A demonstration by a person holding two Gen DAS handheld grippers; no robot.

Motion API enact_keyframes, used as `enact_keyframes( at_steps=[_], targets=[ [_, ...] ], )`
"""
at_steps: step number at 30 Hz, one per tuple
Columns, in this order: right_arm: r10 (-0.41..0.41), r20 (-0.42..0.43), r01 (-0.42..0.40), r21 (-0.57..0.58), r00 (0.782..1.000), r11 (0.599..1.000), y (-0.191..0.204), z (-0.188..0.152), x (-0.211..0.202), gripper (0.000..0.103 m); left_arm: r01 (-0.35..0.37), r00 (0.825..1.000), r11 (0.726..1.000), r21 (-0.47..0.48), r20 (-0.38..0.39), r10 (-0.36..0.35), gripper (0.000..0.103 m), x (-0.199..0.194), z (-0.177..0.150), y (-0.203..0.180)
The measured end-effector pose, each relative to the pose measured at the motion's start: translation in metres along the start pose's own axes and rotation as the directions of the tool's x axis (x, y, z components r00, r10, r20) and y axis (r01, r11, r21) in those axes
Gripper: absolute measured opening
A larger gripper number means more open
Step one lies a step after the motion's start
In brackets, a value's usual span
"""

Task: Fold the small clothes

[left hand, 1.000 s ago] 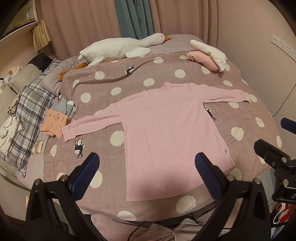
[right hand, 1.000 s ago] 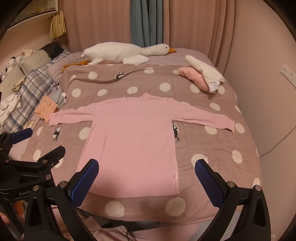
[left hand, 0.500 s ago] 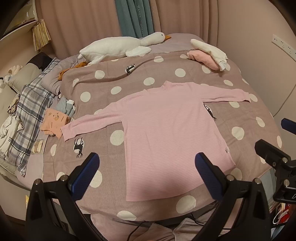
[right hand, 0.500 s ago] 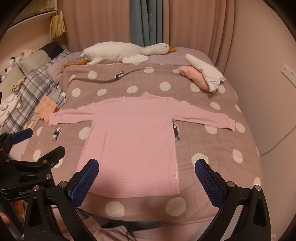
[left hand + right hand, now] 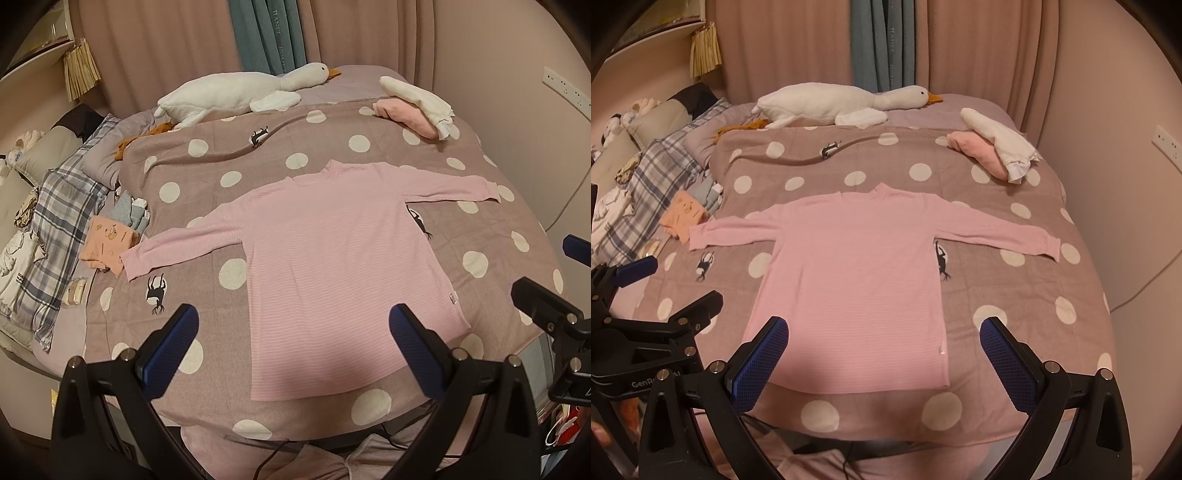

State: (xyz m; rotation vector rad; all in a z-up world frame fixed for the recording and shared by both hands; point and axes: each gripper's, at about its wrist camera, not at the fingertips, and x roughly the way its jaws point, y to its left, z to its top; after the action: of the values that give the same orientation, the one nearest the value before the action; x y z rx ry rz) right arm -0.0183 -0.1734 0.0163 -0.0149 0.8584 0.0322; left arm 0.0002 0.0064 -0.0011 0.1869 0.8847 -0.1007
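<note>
A pink long-sleeved top (image 5: 332,258) (image 5: 860,280) lies flat on the polka-dot bed cover, both sleeves spread out sideways and the collar pointing away from me. My left gripper (image 5: 293,345) hovers open above the hem's near left part, holding nothing. Over the hem's near right part my right gripper (image 5: 884,352) also stands open and empty. In the right wrist view the left gripper (image 5: 661,295) shows at the left edge; in the left wrist view the right gripper (image 5: 554,280) shows at the right edge.
A white plush goose (image 5: 834,105) lies at the head of the bed. Rolled pink and white clothes (image 5: 993,151) sit at the far right. Folded small clothes (image 5: 110,243) and a plaid blanket (image 5: 59,221) lie at the left. A wall (image 5: 1126,184) borders the right side.
Both views have shifted only slightly; the top and the grippers stay as they were, both open.
</note>
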Motion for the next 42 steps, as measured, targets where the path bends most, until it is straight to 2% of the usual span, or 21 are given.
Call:
enact_keyframes(
  at_steps=[3,8,11,14,17,19,20,21,22,23,24,26,28,29,30,31,33,36,37,39,42],
  targets=[
    [0.002,-0.003,-0.002,0.004,1.0,1.0,0.0,-0.002,0.001,0.103,0.01,1.0,1.0,0.001,0.0,-0.01,0.103,0.005,-0.002,-0.001],
    [0.032,-0.006,-0.031,0.024,0.999,0.999,-0.008,-0.005,0.006,0.103,0.074,0.997,0.997,-0.021,0.001,-0.074,0.103,0.014,-0.003,0.0],
    [0.124,0.025,-0.125,0.059,0.992,0.99,-0.019,-0.01,0.008,0.103,0.109,0.994,0.992,-0.063,0.013,-0.108,0.103,0.025,-0.002,0.006],
    [0.227,0.11,-0.239,0.102,0.968,0.966,-0.036,-0.017,0.007,0.103,0.191,0.981,0.976,-0.103,0.038,-0.188,0.103,0.033,-0.003,0.012],
    [0.267,0.229,-0.304,0.146,0.936,0.942,-0.056,-0.026,0.01,0.103,0.317,0.948,0.933,-0.167,0.087,-0.307,0.103,0.044,-0.005,0.021],
    [0.284,0.299,-0.347,0.181,0.911,0.92,-0.07,-0.032,0.018,0.103,0.413,0.91,0.886,-0.211,0.137,-0.392,0.103,0.053,-0.007,0.027],
    [0.298,0.336,-0.378,0.204,0.894,0.903,-0.079,-0.035,0.025,0.103,0.468,0.882,0.854,-0.227,0.177,-0.437,0.103,0.058,-0.008,0.03],
    [0.306,0.355,-0.396,0.218,0.884,0.892,-0.085,-0.039,0.032,0.103,0.516,0.855,0.825,-0.231,0.208,-0.476,0.103,0.062,-0.009,0.031],
    [0.308,0.36,-0.405,0.234,0.881,0.884,-0.092,-0.041,0.041,0.103,0.542,0.838,0.807,-0.233,0.222,-0.499,0.103,0.067,-0.008,0.03],
    [0.314,0.349,-0.41,0.247,0.883,0.878,-0.097,-0.043,0.053,0.103,0.557,0.828,0.797,-0.232,0.228,-0.512,0.103,0.072,-0.007,0.03],
    [0.331,0.334,-0.422,0.252,0.883,0.871,-0.102,-0.044,0.065,0.103,0.557,0.827,0.799,-0.226,0.229,-0.513,0.103,0.078,-0.007,0.028],
    [0.367,0.278,-0.439,0.274,0.888,0.855,-0.112,-0.05,0.094,0.103,0.537,0.839,0.819,-0.2,0.221,-0.497,0.103,0.09,-0.005,0.022],
    [0.373,0.231,-0.432,0.316,0.899,0.845,-0.123,-0.056,0.12,0.103,0.549,0.834,0.811,-0.204,0.196,-0.515,0.103,0.11,-0.005,0.017],
    [0.365,0.217,-0.421,0.341,0.905,0.841,-0.13,-0.059,0.132,0.103,0.568,0.823,0.793,-0.219,0.184,-0.538,0.103,0.12,-0.007,0.019],
    [0.357,0.217,-0.414,0.358,0.908,0.837,-0.137,-0.061,0.141,0.103,0.607,0.794,0.757,-0.239,0.179,-0.58,0.103,0.133,-0.007,0.018],
    [0.34,0.222,-0.403,0.39,0.914,0.828,-0.148,-0.062,0.151,0.103,0.621,0.784,0.743,-0.251,0.18,-0.595,0.103,0.14,-0.007,0.018],
    [0.325,0.237,-0.4,0.444,0.915,0.801,-0.171,-0.061,0.163,0.103,0.618,0.786,0.743,-0.256,0.169,-0.595,0.103,0.152,-0.008,0.016],
    [0.258,0.25,-0.356,0.546,0.933,0.758,-0.217,-0.055,0.184,0.103,0.571,0.821,0.79,-0.221,0.148,-0.552,0.103,0.162,-0.003,0.013],
    [0.229,0.255,-0.337,0.575,0.94,0.745,-0.235,-0.052,0.191,0.103,0.564,0.826,0.797,-0.218,0.146,-0.545,0.103,0.163,-0.001,0.014],
    [0.147,0.247,-0.275,0.64,0.958,0.717,-0.271,-0.045,0.206,0.103,0.553,0.833,0.801,-0.231,0.152,-0.532,0.103,0.169,0.001,0.024],
    [0.082,0.211,-0.212,0.731,0.974,0.649,-0.321,-0.038,0.237,0.103,0.531,0.847,0.8,-0.279,0.164,-0.506,0.103,0.18,0.007,0.041]
  ],
)
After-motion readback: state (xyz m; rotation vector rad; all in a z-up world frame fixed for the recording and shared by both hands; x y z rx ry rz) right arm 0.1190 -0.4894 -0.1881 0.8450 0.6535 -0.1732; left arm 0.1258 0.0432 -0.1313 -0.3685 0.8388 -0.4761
